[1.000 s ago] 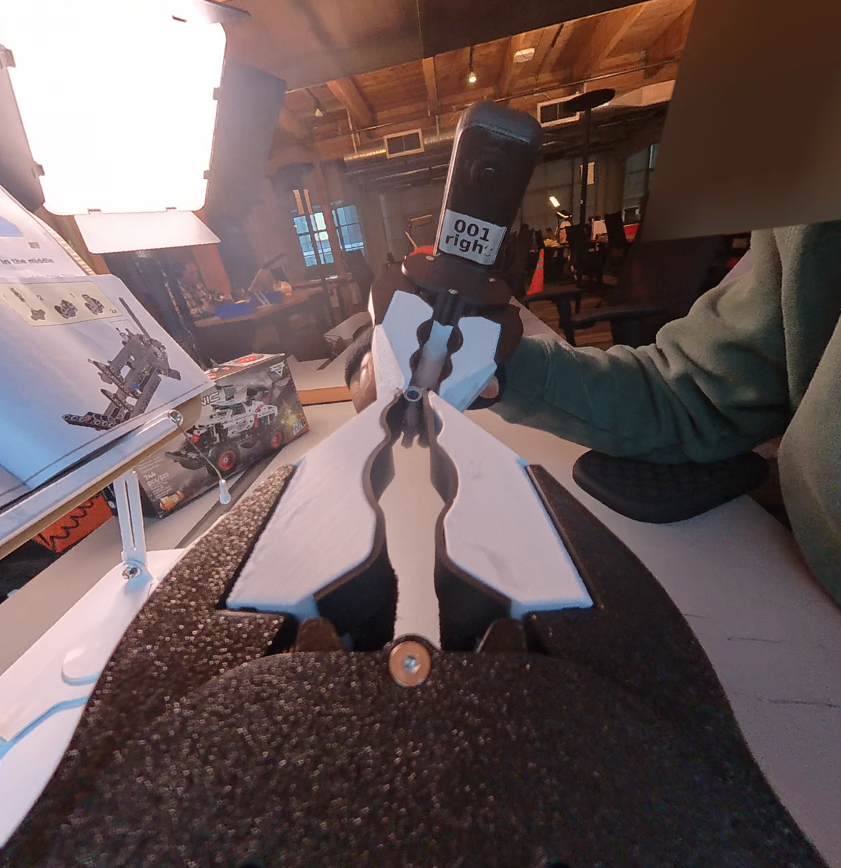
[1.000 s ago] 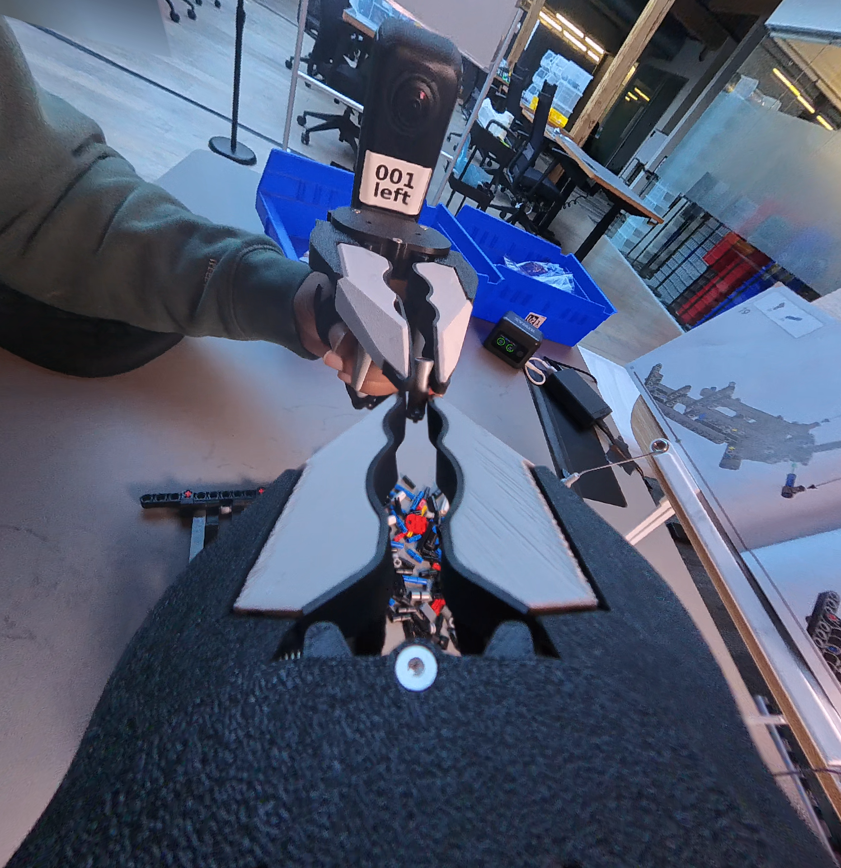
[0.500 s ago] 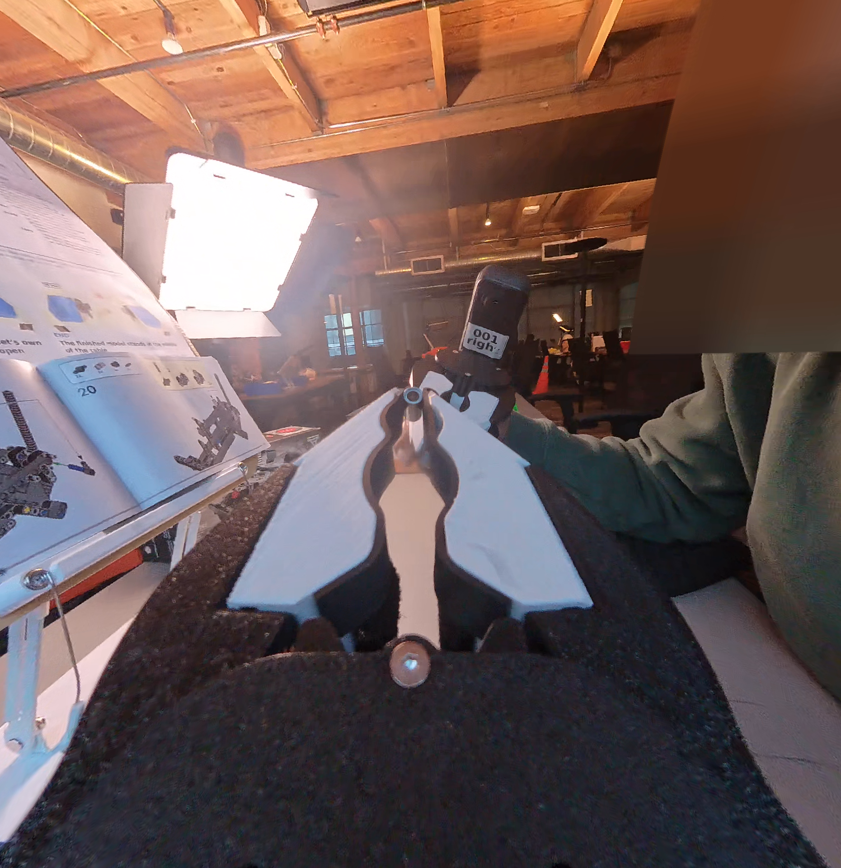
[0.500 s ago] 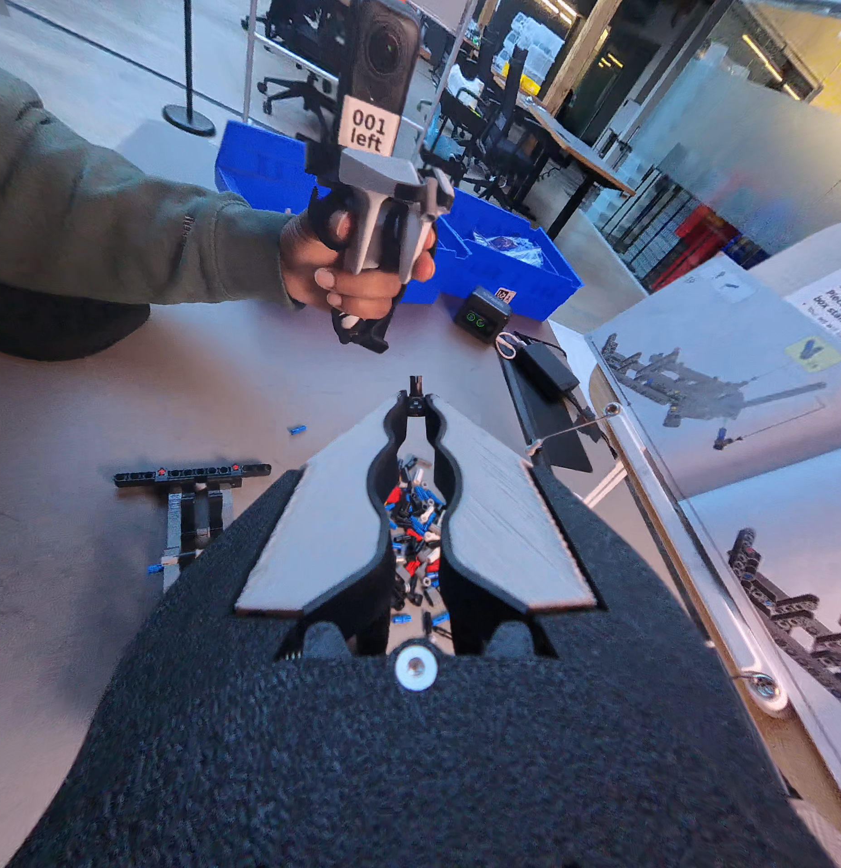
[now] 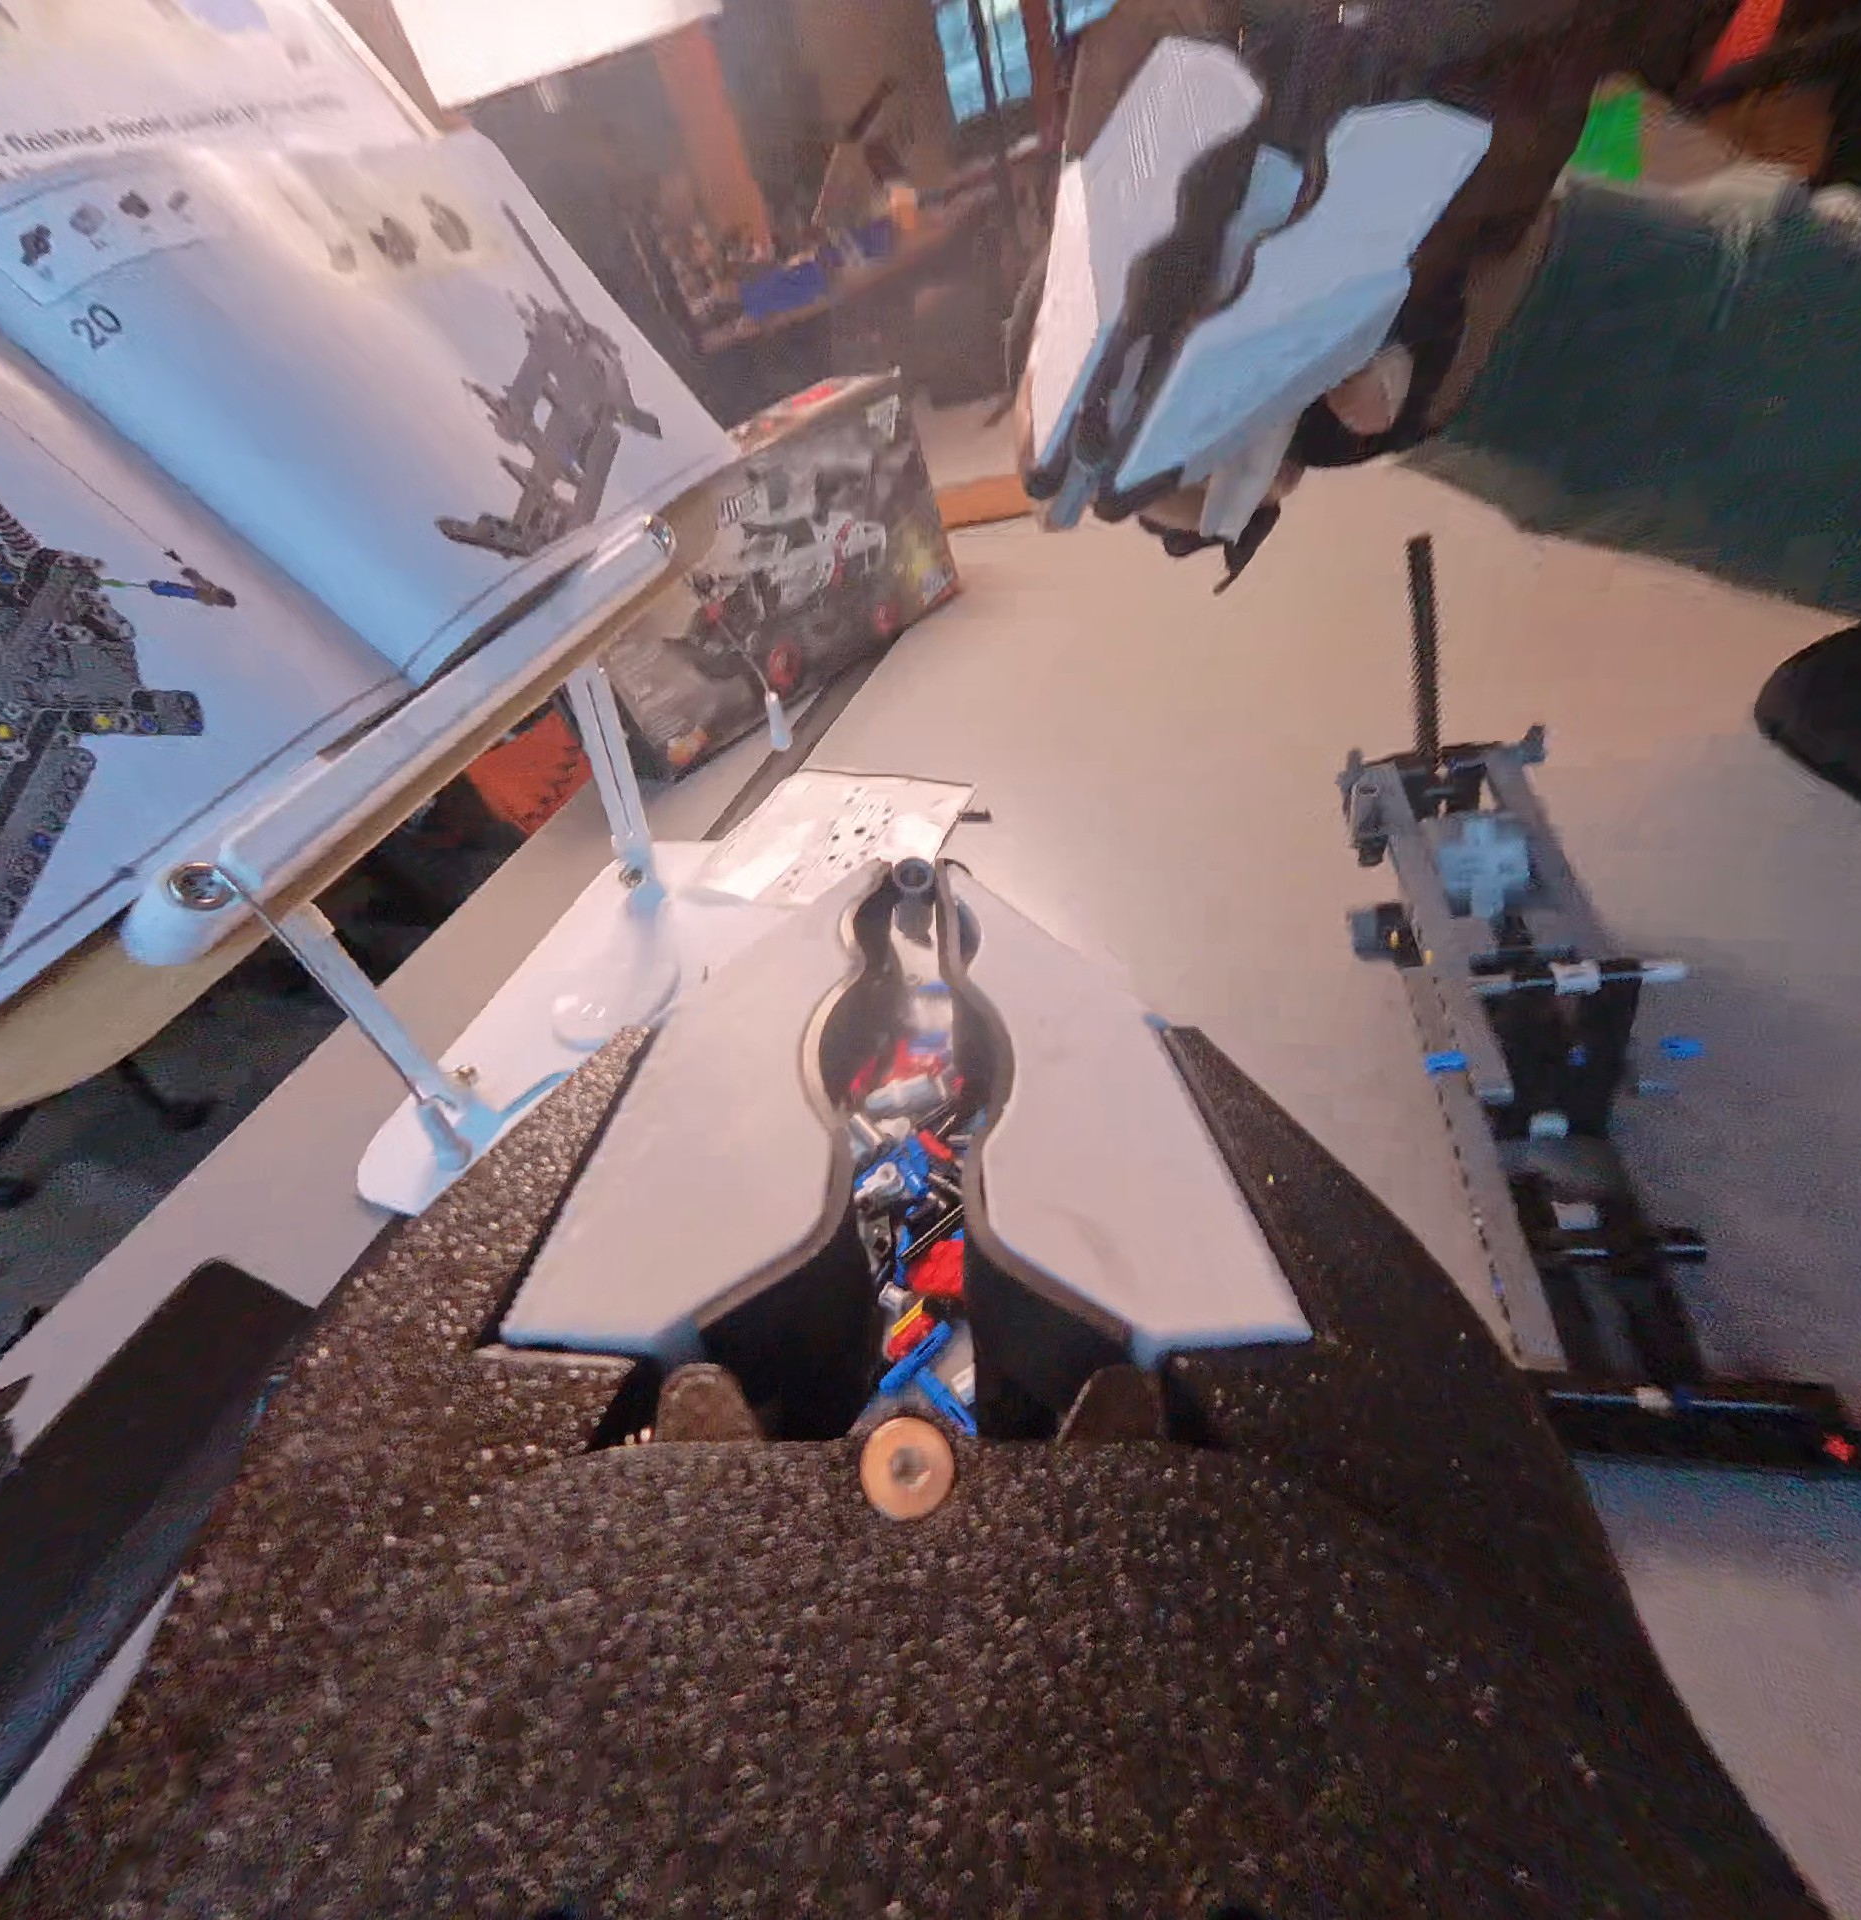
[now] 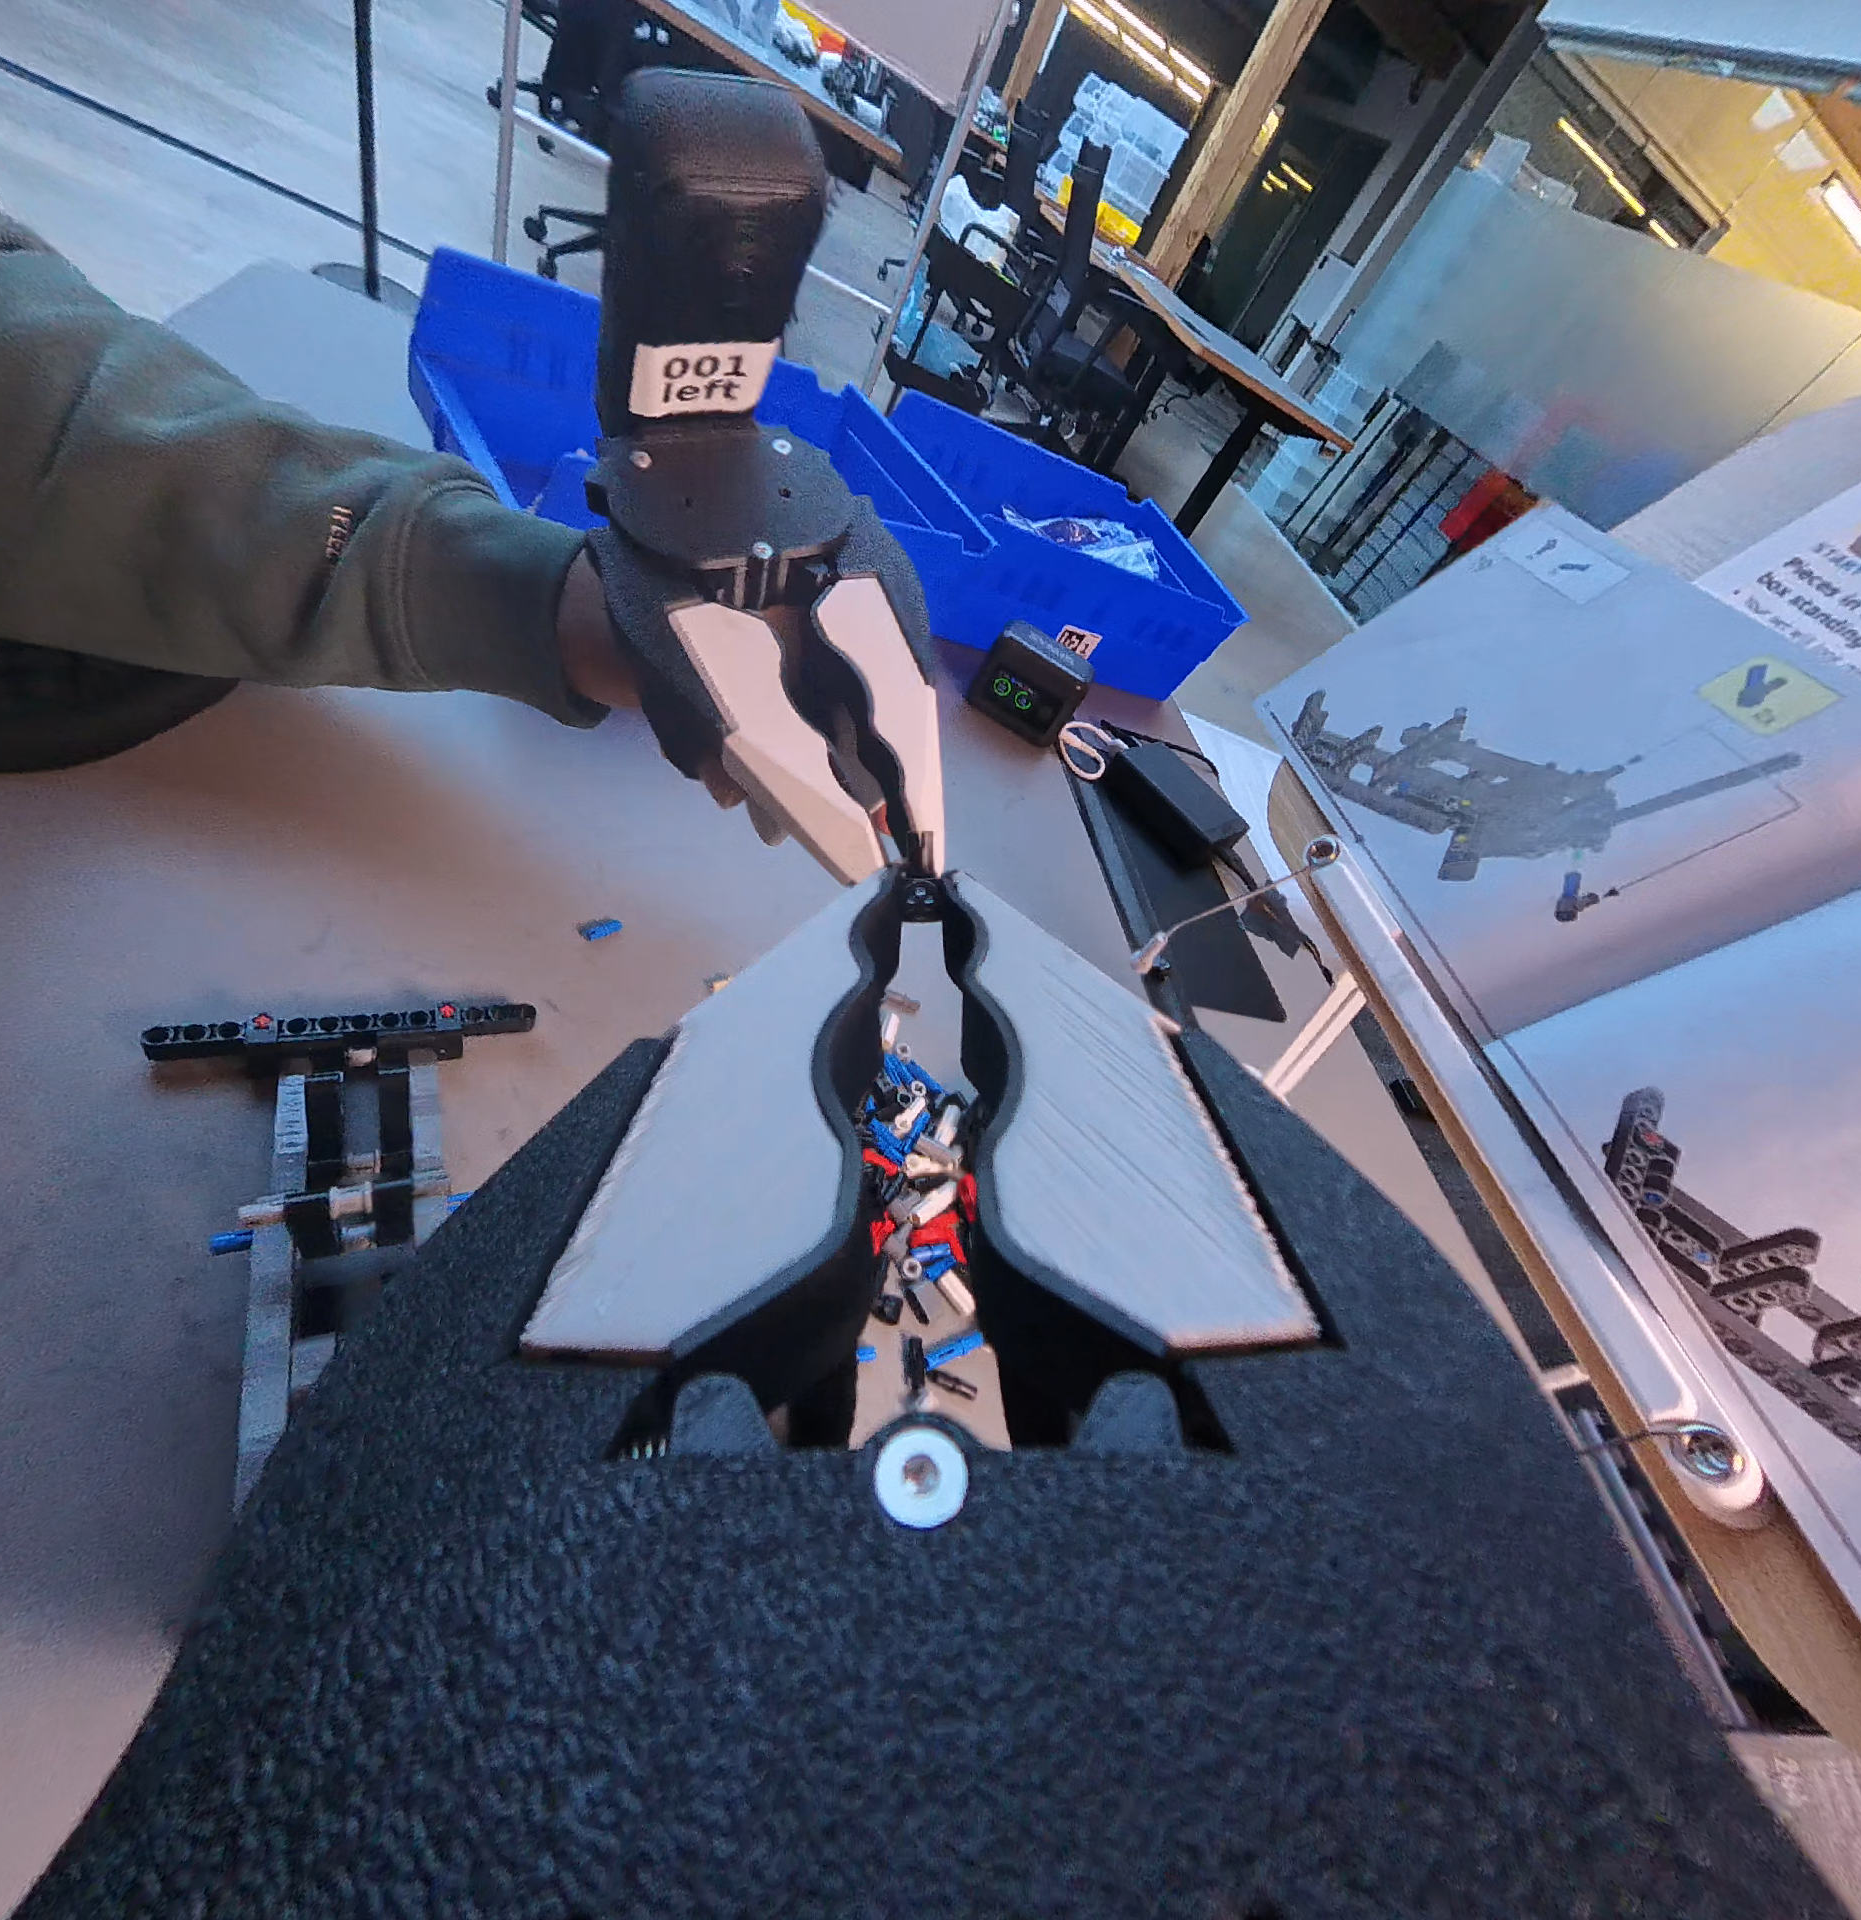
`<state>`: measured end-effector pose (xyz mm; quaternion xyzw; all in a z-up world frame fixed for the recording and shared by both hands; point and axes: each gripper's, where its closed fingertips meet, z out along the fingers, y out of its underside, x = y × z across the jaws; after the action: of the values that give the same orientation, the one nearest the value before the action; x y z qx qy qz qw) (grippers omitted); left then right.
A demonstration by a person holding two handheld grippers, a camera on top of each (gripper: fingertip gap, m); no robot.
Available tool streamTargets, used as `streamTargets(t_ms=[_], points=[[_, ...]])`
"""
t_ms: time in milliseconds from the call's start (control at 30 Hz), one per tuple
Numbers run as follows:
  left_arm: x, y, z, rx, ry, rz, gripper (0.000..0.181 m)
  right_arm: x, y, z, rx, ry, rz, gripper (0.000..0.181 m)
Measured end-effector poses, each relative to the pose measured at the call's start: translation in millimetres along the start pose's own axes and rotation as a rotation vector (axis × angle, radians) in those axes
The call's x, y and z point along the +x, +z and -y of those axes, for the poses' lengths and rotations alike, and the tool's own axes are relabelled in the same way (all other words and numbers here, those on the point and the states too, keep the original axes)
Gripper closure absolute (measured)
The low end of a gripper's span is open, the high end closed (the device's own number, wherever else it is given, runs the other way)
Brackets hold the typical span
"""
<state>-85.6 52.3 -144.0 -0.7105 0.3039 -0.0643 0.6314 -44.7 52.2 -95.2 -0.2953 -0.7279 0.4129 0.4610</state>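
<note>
both grippers dropped back low over the table since 0.5 s ago, when the left one was tipped up toward the ceiling and the two were well apart; now their tips nearly meet again.

left gripper (image 5: 913,878) is pinched tight on a small grey tube piece (image 5: 913,875), held at the very tips above the loose parts pile (image 5: 910,1195). right gripper (image 6: 918,896) is clamped on a small dark round piece (image 6: 918,898); in the right wrist view the left gripper's tips come down just above that piece, touching or nearly so, can't tell which.

parts pile (blue, red, black, grey pins) lies on the table (image 6: 406,831) under both grippers. partly built grey/black frame (image 5: 1508,1039) lies flat to the right in the left view, w/ a black threaded rod (image 5: 1421,644) sticking out its far end. open instruction booklet (image 5: 282,343) sits on a white stand (image 5: 614,914), kit box (image 5: 801,582) behind it. blue bins (image 6: 1009,540) at the far table edge, small black device w/ green lights (image 6: 1028,686) and a black power brick (image 6: 1175,800) near them. person's green sleeve (image 6: 199,540) reaches in behind the left gripper.
</note>
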Motion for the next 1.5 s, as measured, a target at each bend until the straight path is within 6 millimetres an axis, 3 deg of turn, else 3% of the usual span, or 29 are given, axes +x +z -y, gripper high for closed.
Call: streamTargets(t_ms=[200, 400, 500, 733, 800, 900, 1133, 1267, 1500], points=[[1, 18, -48, -0.237, 0.118, 0.056, 0.175, 6, 4, -35, -0.09, 0.061, 0.0, 0.175], [0, 20, -59, -0.265, 0.087, 0.046, 0.166, 1, 12, -51, -0.12, 0.082, 0.025, 0.175], [5, 19, -44, -0.179, -0.011, -0.004, 0.158, -3, 15, -46, -0.095, 0.083, 0.04, 0.175], [30, 1, 33, 0.215, -0.378, -0.299, 0.161, -16, 13, -5, 0.11, 0.172, 0.134, 0.175], [31, -4, 48, 0.289, -0.448, -0.348, 0.164, -17, 13, -1, 0.118, 0.161, 0.131, 0.175], [32, -4, 53, 0.303, -0.527, -0.387, 0.161, -18, 12, 7, 0.136, 0.109, 0.113, 0.175], [48, -18, 75, 0.435, -0.834, -0.721, 0.149, -28, 14, 27, 0.145, -0.077, 0.067, 0.175], [55, -21, 82, 0.456, -0.835, -0.773, 0.163, -34, 18, 31, 0.104, -0.179, 0.041, 0.175], [57, -22, 79, 0.413, -0.764, -0.751, 0.165, -37, 18, 30, 0.04, -0.239, 0.03, 0.175]])
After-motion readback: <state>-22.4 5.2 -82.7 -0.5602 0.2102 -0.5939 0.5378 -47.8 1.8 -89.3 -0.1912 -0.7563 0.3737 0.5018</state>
